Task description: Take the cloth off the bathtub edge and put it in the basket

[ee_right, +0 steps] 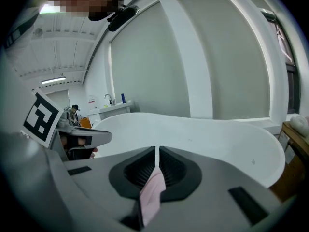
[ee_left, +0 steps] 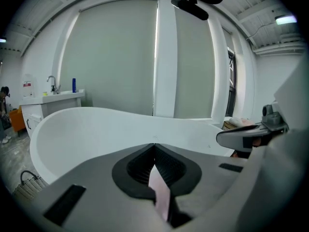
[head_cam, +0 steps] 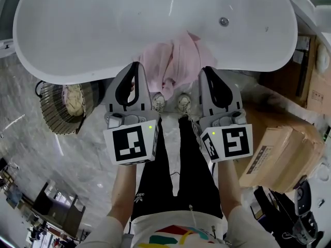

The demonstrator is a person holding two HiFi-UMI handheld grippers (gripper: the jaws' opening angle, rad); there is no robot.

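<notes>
A pink cloth (head_cam: pixel 173 61) hangs bunched in front of the white bathtub (head_cam: pixel 67 74), between my two grippers. My left gripper (head_cam: pixel 135 67) is shut on its left side, and a pink strip of cloth (ee_left: pixel 161 195) shows pinched between the closed jaws of that gripper (ee_left: pixel 154 148). On the cloth's right side my right gripper (head_cam: pixel 206 70) is shut too, with a fold of cloth (ee_right: pixel 150 192) caught in its jaws (ee_right: pixel 157 152). Both grippers are level and a little apart, just short of the tub's near rim. The woven basket (head_cam: pixel 54 112) stands on the floor to the left, under the tub's edge, with something pale inside.
Cardboard boxes (head_cam: pixel 282 154) are stacked on the right, close to my right gripper. The person's legs and shoes (head_cam: pixel 170 103) stand directly below the cloth on a marble floor. A counter with a tap (ee_left: pixel 53 96) lies beyond the tub's far end.
</notes>
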